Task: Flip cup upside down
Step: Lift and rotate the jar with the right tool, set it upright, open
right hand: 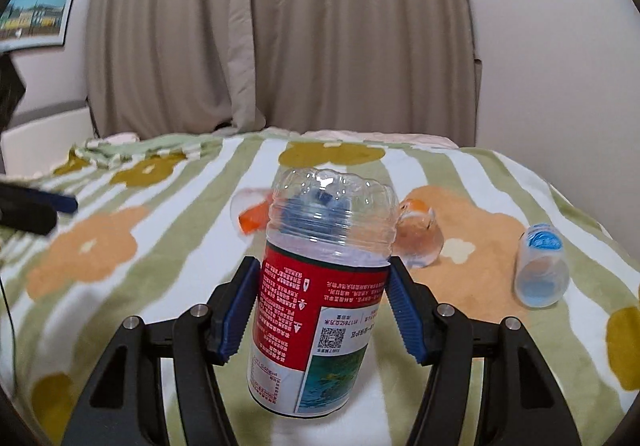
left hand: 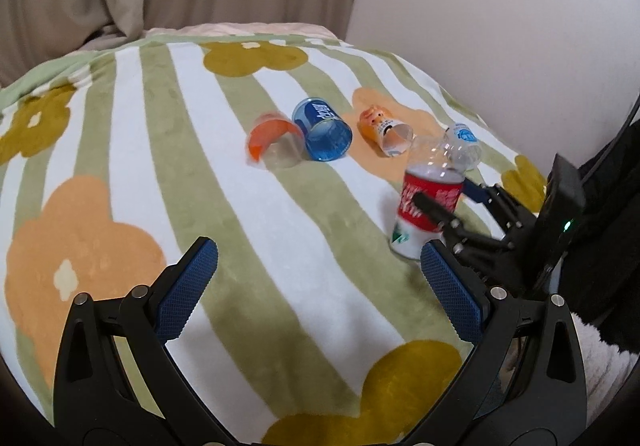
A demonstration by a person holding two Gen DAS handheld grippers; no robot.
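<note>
The cup with the red-and-white label (right hand: 320, 298) is a cut plastic bottle. It stands upside down, closed clear base up, open rim on the flowered blanket (right hand: 120, 246). My right gripper (right hand: 320, 306) is shut on its labelled middle, blue pads on both sides. In the left wrist view the same cup (left hand: 428, 206) stands at the right with the right gripper's fingers (left hand: 434, 208) around it. My left gripper (left hand: 316, 286) is open and empty, low over the blanket (left hand: 248, 230), left of the cup.
Several other cut-bottle cups lie on their sides further back: an orange-labelled one (left hand: 272, 144), a blue one (left hand: 322, 134), an orange cartoon one (left hand: 386, 132) and a small clear one with a blue label (right hand: 542, 270). Curtains and a white wall stand behind the bed.
</note>
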